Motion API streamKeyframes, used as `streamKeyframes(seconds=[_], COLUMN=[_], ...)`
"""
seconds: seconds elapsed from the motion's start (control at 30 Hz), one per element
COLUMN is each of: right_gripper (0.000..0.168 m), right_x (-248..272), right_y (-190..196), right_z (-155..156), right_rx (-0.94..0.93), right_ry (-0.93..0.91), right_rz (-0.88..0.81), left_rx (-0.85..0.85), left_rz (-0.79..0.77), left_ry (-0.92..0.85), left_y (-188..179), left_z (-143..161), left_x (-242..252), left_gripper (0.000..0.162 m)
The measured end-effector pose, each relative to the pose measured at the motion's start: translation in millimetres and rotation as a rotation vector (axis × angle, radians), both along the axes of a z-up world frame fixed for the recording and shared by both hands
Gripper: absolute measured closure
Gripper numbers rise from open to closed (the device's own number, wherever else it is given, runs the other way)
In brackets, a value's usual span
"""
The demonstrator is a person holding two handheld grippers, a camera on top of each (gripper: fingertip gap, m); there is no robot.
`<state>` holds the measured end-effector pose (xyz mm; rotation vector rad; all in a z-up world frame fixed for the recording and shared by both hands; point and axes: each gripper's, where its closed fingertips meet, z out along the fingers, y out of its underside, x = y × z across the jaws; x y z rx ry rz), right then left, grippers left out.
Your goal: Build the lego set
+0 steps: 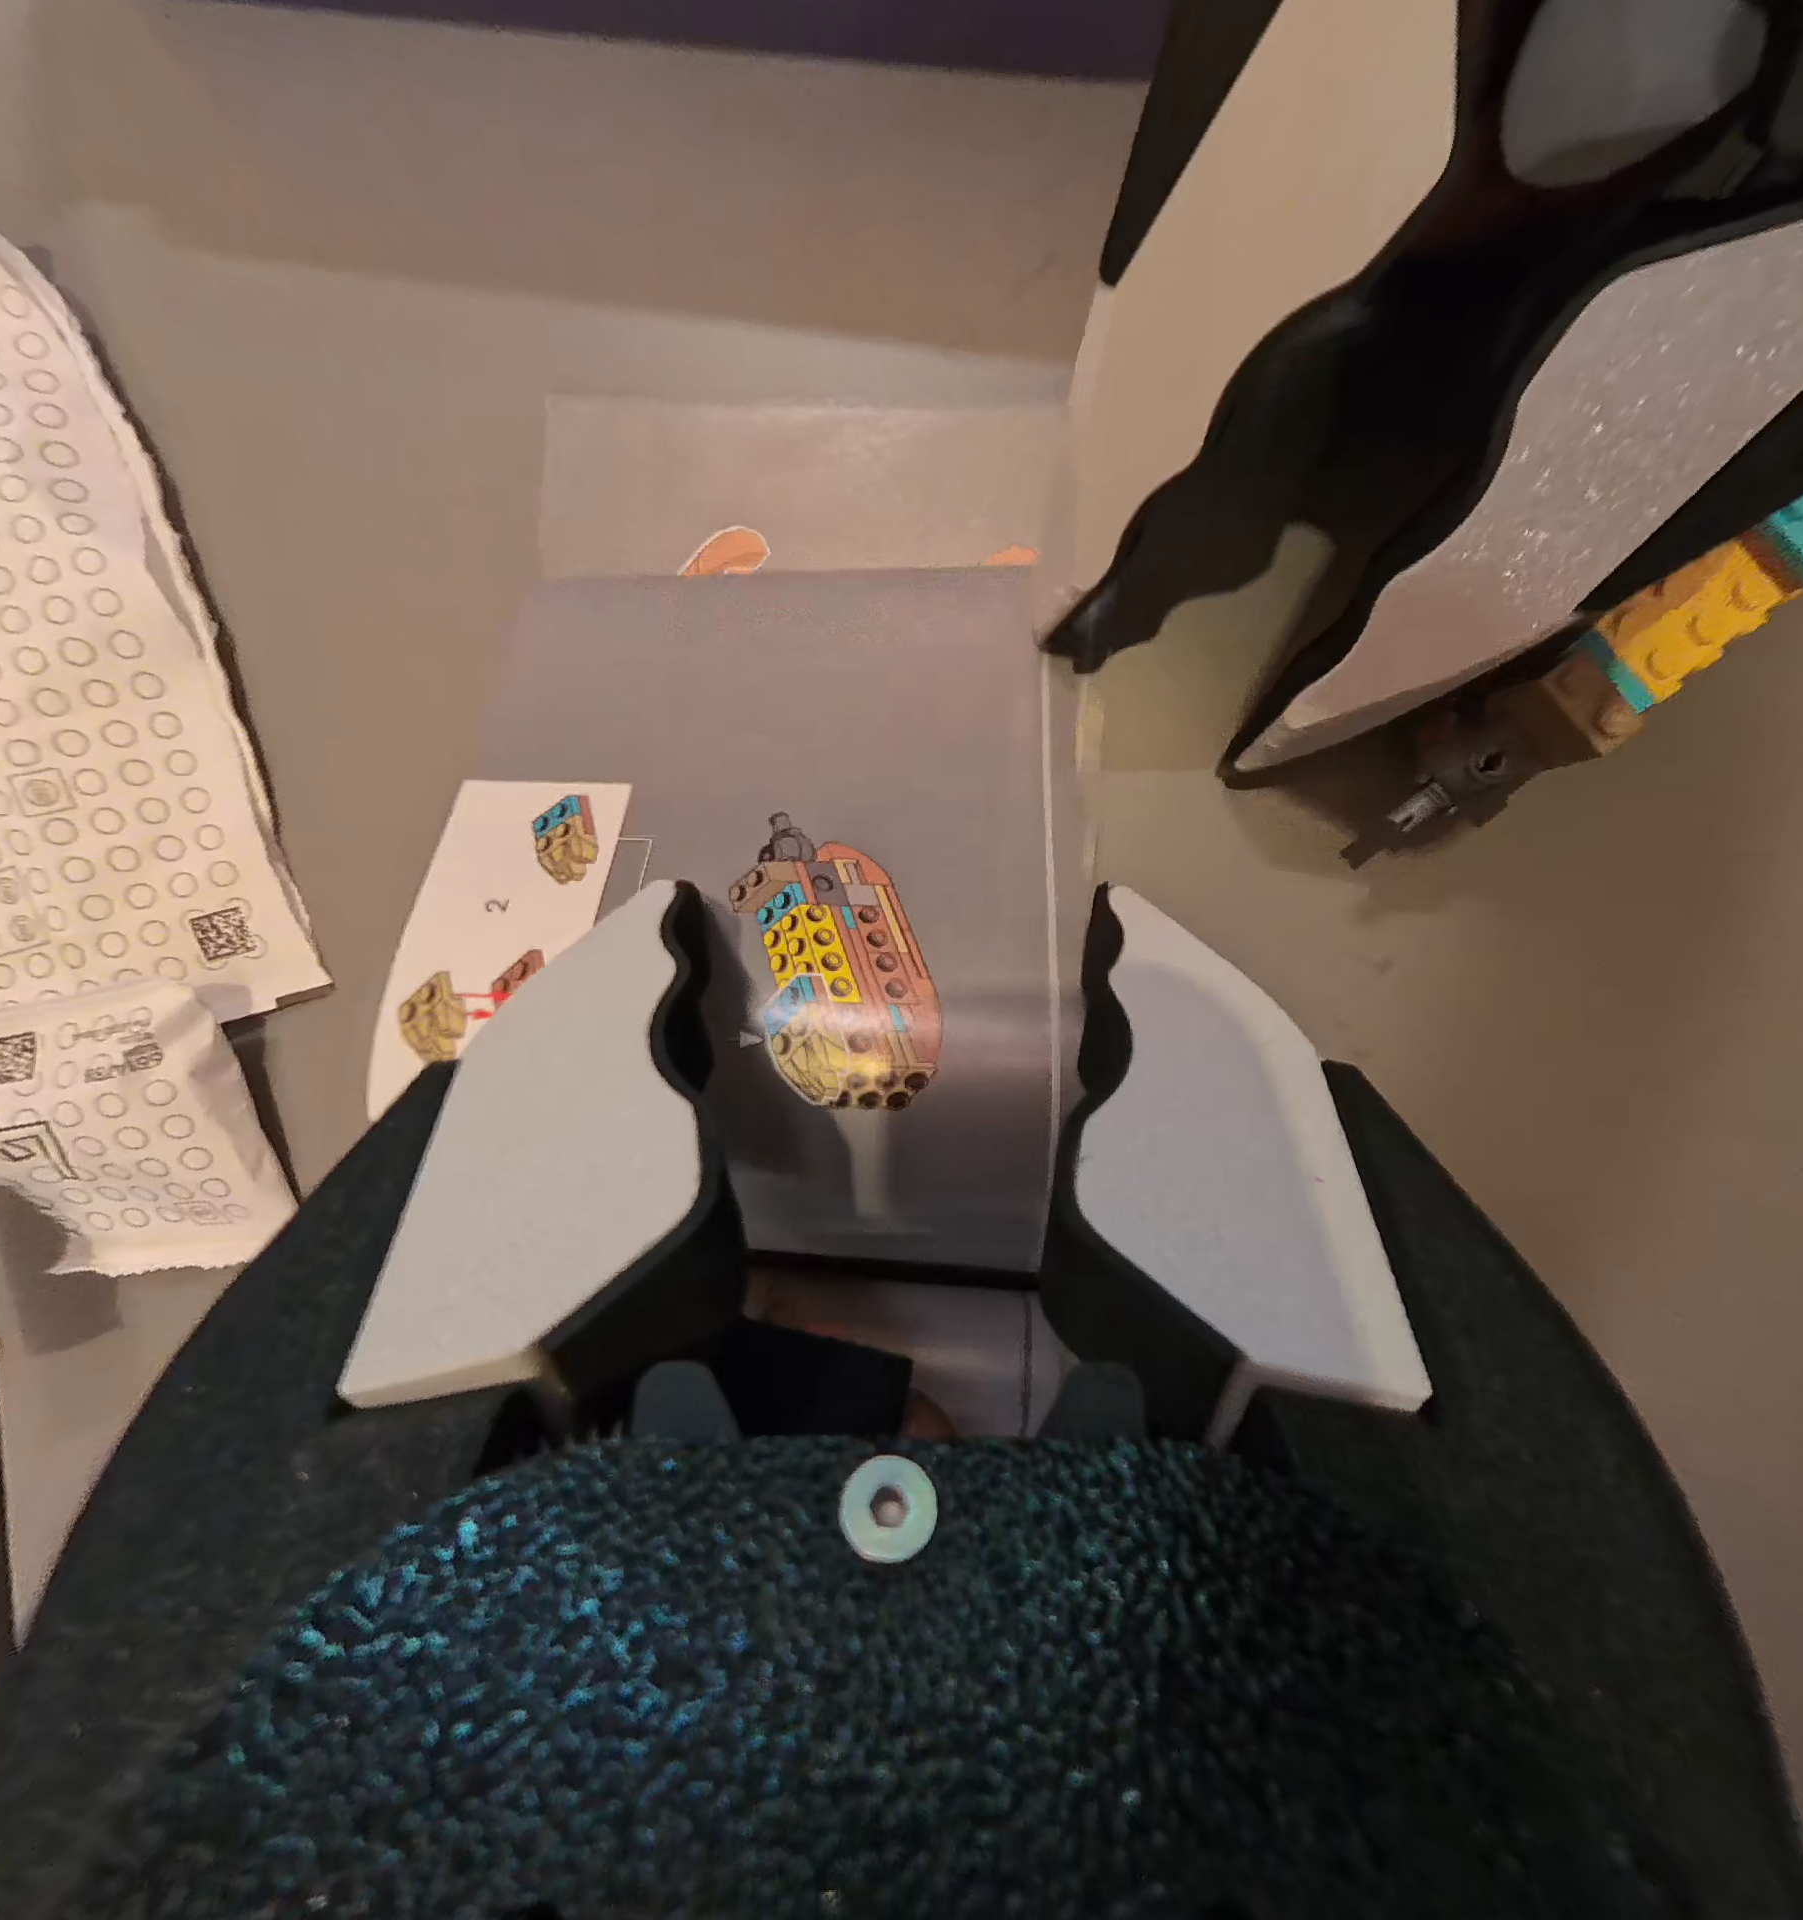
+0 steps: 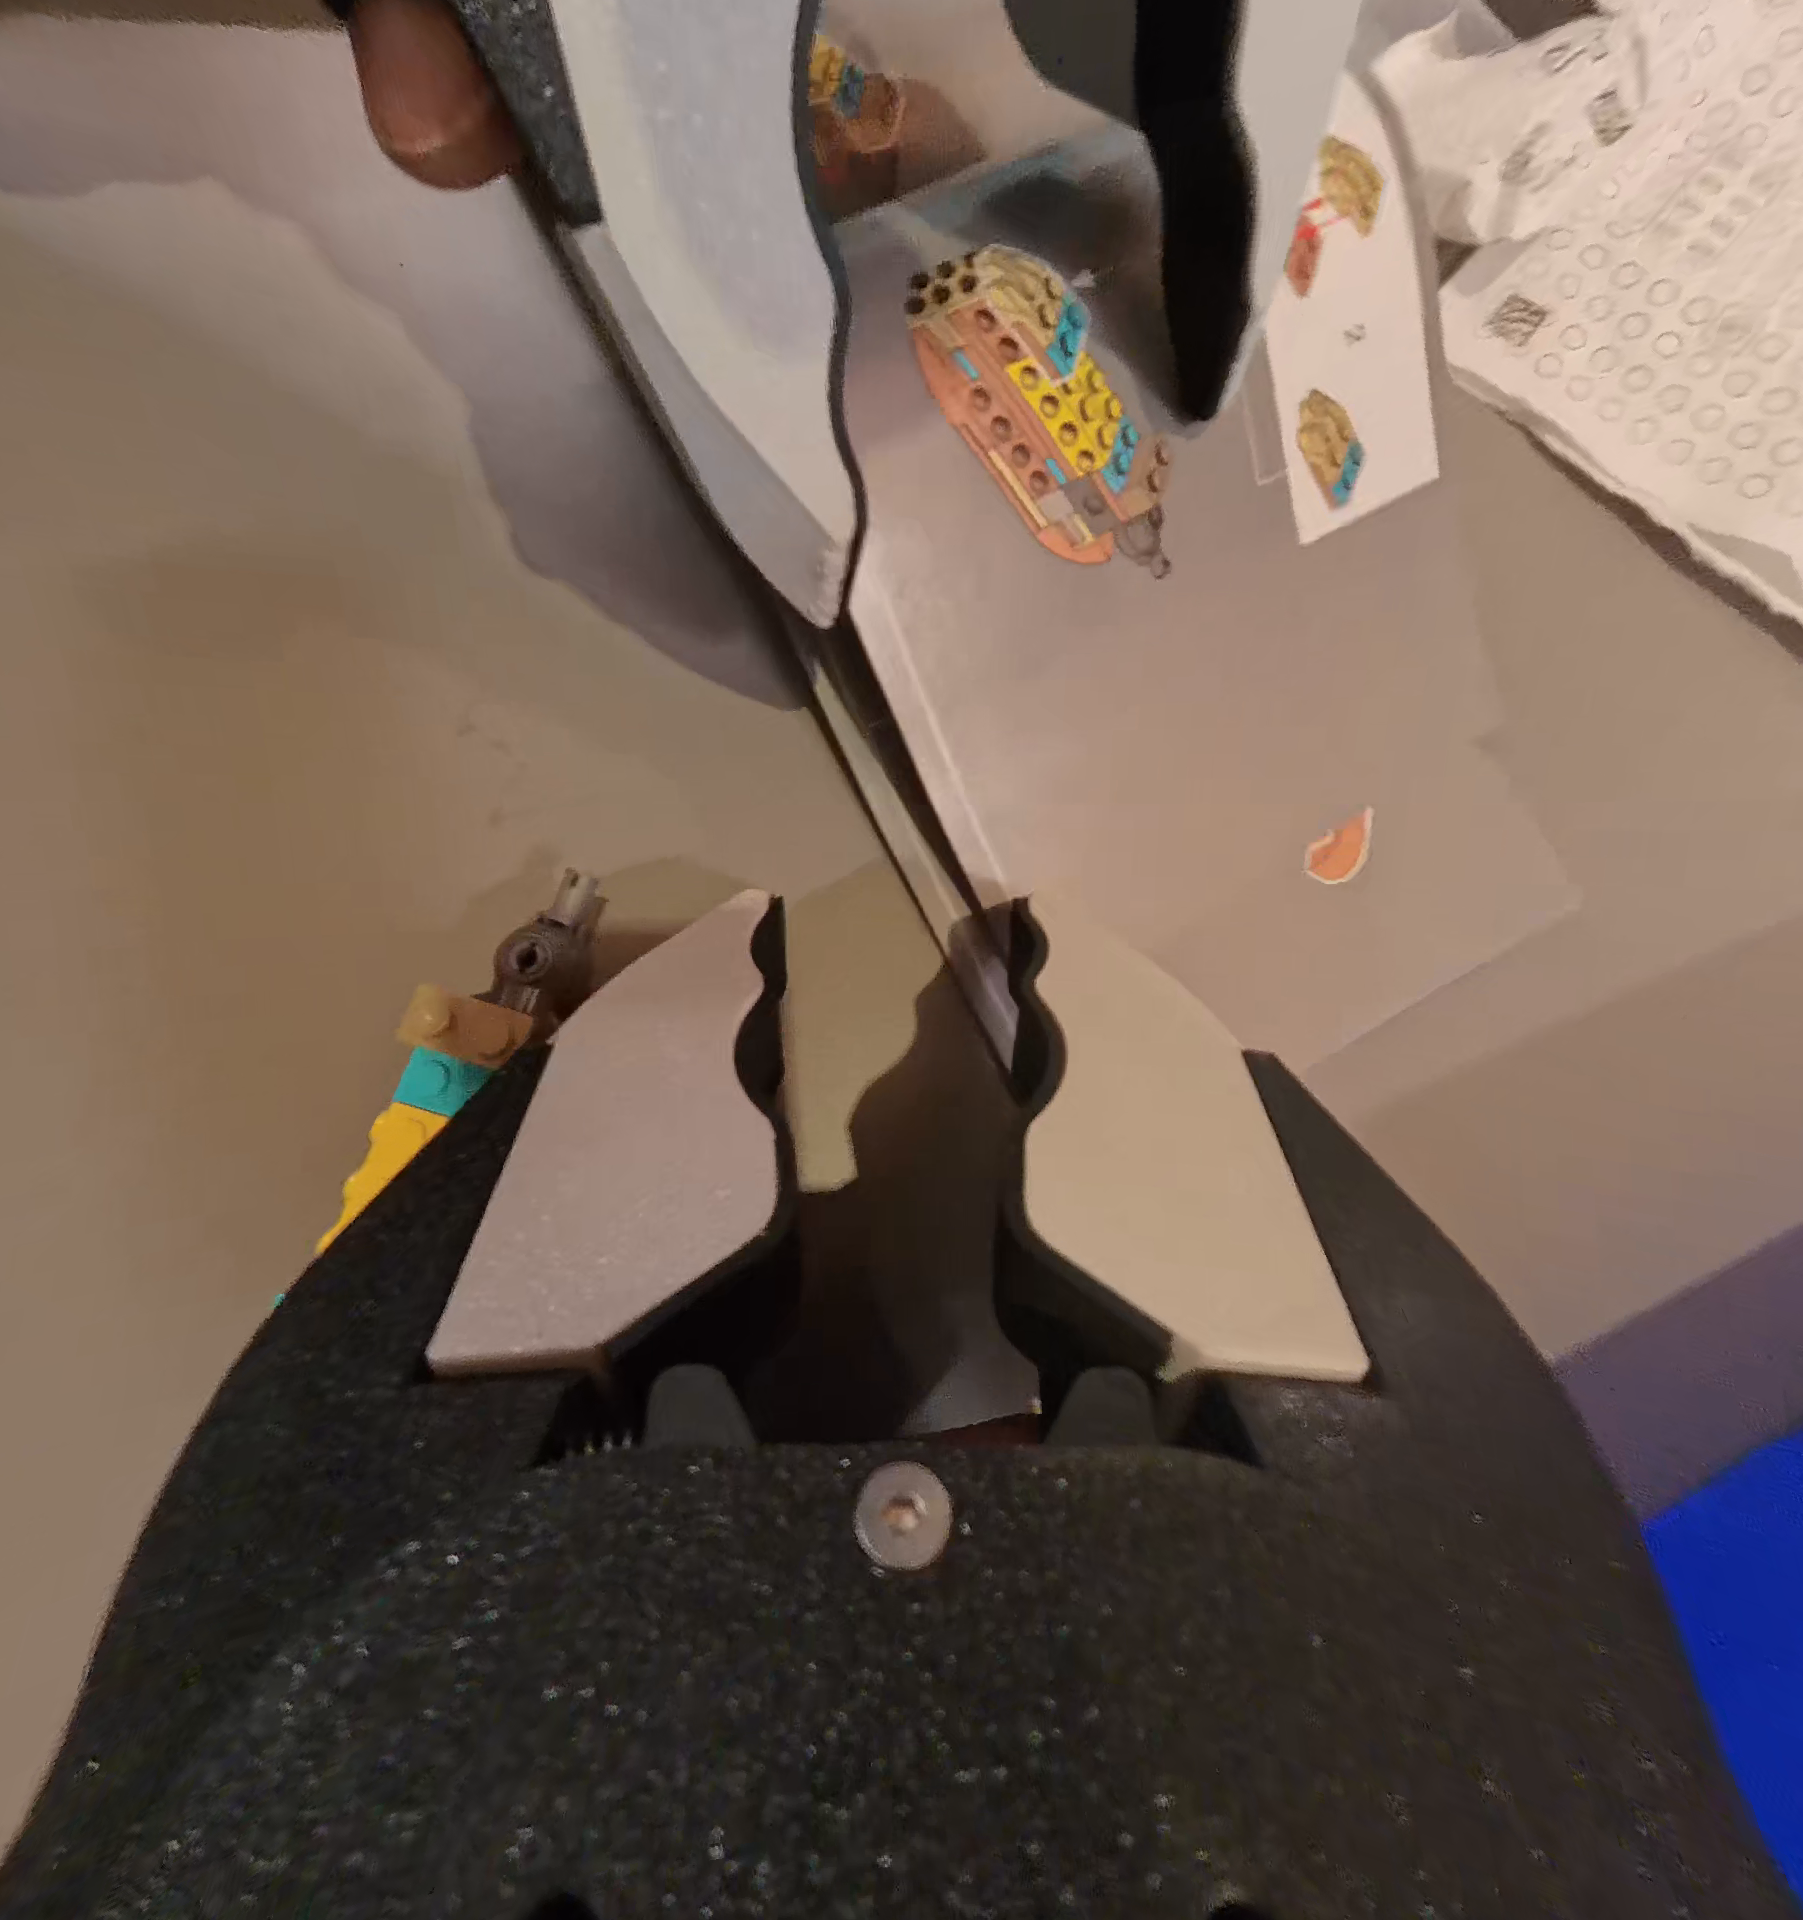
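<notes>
Glossy paper booklet (image 1: 876,727), torn matt paper bags (image 1: 76,644), studded plastic lego build (image 2: 429,1081), matt beige table (image 2: 201,727).

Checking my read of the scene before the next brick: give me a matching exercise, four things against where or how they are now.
Things:
1. left gripper
2. partly built model
3. torn paper bags
4. instruction booklet

States:
A. white, left of the booklet
B. on the table, showing a picture of the model
C. beside the right gripper, not gripped
D. open, over the printed page

Pairs: 1-D, 2-C, 3-A, 4-B.
</notes>
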<state>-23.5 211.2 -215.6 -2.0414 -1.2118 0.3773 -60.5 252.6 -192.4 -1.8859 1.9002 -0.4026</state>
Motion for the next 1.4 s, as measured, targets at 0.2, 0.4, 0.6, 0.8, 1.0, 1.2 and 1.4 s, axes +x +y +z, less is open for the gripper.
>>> streamKeyframes(seconds=[0.2,0.4,0.6,0.8,1.0,1.2,1.4], right_gripper=[0.126,0.125,0.125,0.125,0.126,0.126,0.127], right_x=[17,22,21,15,12,10,10], right_y=[15,22,27,28,31,32,35], right_z=[5,-4,-2,2,3,4,6], right_rx=[0.036,0.039,0.054,0.061,0.085,0.107,0.121], right_ry=[0.012,-0.031,-0.028,0.007,-0.002,-0.01,-0.002], right_rz=[-0.112,-0.158,-0.176,-0.172,-0.176,-0.173,-0.189], left_rx=[-0.011,-0.009,-0.008,-0.004,-0.005,-0.01,-0.015], left_rz=[0.018,0.019,0.013,0.008,0.011,0.012,0.006], left_ry=[-0.014,-0.015,-0.018,-0.029,-0.04,-0.049,-0.048], left_y=[2,2,1,-1,-1,-2,-3], left_z=[2,5,8,13,16,18,19], left_x=[-1,-3,-4,-4,-4,-4,-4], left_gripper=[0.093,0.093,0.094,0.094,0.094,0.095,0.095])
